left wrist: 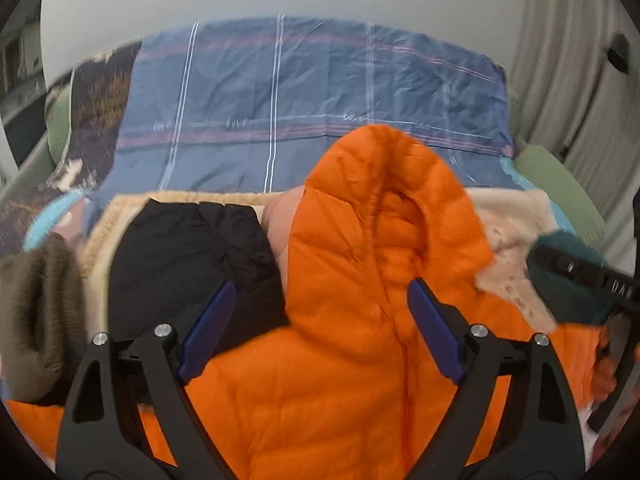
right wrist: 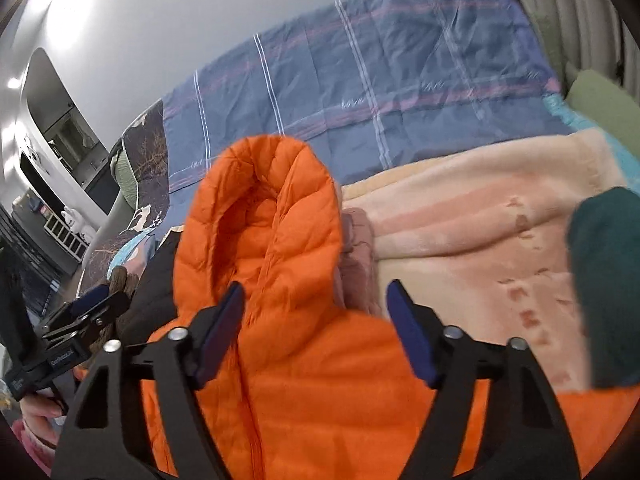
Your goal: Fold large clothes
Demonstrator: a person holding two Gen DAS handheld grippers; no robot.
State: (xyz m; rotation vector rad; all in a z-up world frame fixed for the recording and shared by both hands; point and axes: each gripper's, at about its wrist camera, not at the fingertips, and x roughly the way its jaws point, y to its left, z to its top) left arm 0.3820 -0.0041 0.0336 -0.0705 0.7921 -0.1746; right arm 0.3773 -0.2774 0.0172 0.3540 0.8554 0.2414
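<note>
An orange hooded puffer jacket (left wrist: pixel 352 280) lies front side up on the bed, hood (left wrist: pixel 384 184) pointing toward the far wall and zipper running down the middle of the body. The hood rests on a pale peach blanket (right wrist: pixel 480 232), with its tip over the near edge of a blue plaid sheet (left wrist: pixel 260 92).

Left gripper (left wrist: pixel 322 336): jaws wide apart, blue pads clear of any fabric, nothing held. It hangs above the jacket's upper chest, just below the hood. In the right wrist view it appears at the left edge (right wrist: pixel 92 308), with a hand (right wrist: pixel 38 408) below it.

Right gripper (right wrist: pixel 316 332): jaws also spread, somewhat less wide, nothing between the pads. It hangs over the jacket where hood meets shoulder. In the left wrist view only part of it shows at the right edge.

Adjacent items:
1. A black garment (left wrist: pixel 188 264) lies just left of the jacket, touching it.
2. An olive-brown garment (left wrist: pixel 36 312) lies further left.
3. A dark teal garment (right wrist: pixel 608 280) lies on the blanket to the right.
4. A pink garment (right wrist: pixel 358 264) is tucked beside the hood.

Both views are motion-blurred.
</note>
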